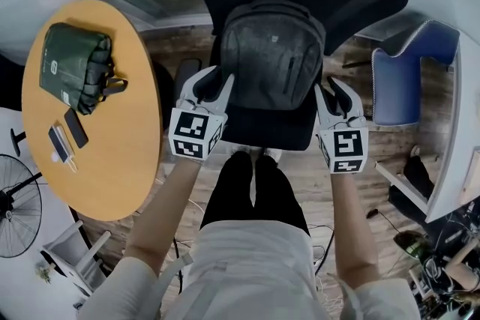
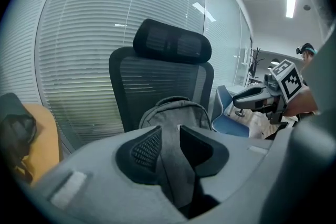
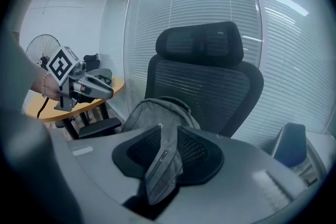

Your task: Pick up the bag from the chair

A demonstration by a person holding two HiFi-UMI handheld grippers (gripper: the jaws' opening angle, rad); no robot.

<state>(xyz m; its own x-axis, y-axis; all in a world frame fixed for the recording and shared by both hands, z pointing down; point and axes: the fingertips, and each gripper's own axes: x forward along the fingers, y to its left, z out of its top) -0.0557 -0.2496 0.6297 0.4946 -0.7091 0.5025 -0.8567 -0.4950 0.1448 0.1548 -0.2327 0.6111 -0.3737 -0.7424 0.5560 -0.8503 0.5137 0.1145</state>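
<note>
A grey backpack (image 1: 271,50) stands upright on the seat of a black office chair (image 1: 264,124), leaning on its mesh back. My left gripper (image 1: 216,83) is at the bag's left side and my right gripper (image 1: 331,92) at its right side. In the left gripper view, the left gripper (image 2: 170,131) is shut on a grey strap (image 2: 176,170) of the bag (image 2: 176,110). In the right gripper view, the right gripper (image 3: 168,131) is shut on a grey zippered strap (image 3: 161,162), with the bag (image 3: 152,113) just beyond.
A round orange table (image 1: 112,161) at left holds a dark green bag (image 1: 75,65) and a phone (image 1: 75,128). A blue chair (image 1: 401,82) stands at right, a fan (image 1: 15,206) at far left. Glass walls with blinds stand behind the black chair (image 2: 157,73).
</note>
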